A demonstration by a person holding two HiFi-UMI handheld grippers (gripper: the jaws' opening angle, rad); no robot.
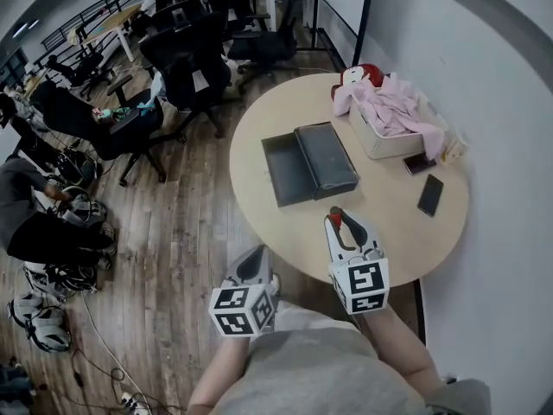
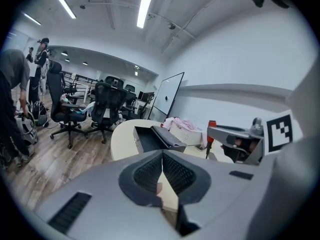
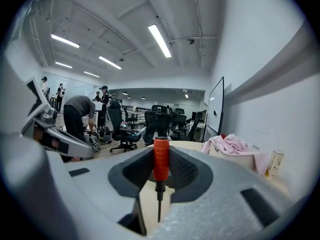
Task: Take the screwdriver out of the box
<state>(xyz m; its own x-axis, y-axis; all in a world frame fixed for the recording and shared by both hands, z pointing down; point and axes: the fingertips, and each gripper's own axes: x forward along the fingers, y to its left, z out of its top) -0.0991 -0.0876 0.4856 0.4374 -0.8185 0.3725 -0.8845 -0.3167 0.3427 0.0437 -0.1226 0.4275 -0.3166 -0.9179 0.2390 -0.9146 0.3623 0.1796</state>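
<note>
The dark grey box [image 1: 288, 173] lies open on the round table [image 1: 259, 137], with its lid [image 1: 327, 157] flat beside the tray. My right gripper [image 1: 342, 223] hovers over the table's near edge, shut on the red-handled screwdriver [image 1: 335, 215]. In the right gripper view the screwdriver [image 3: 160, 159] stands upright between the pads, shaft pointing down. My left gripper [image 1: 251, 266] hangs off the table over the wooden floor, its pads [image 2: 150, 174] pressed together on nothing. The left gripper view shows the box [image 2: 155, 136] ahead and the screwdriver [image 2: 211, 129] at the right.
A white basket [image 1: 376, 141] with pink cloth stands at the table's far right, a red object [image 1: 367, 73] behind it. Two phones [image 1: 430, 194] and a small bottle [image 1: 454, 148] lie near the wall. Office chairs [image 1: 190, 59] and people fill the floor to the left.
</note>
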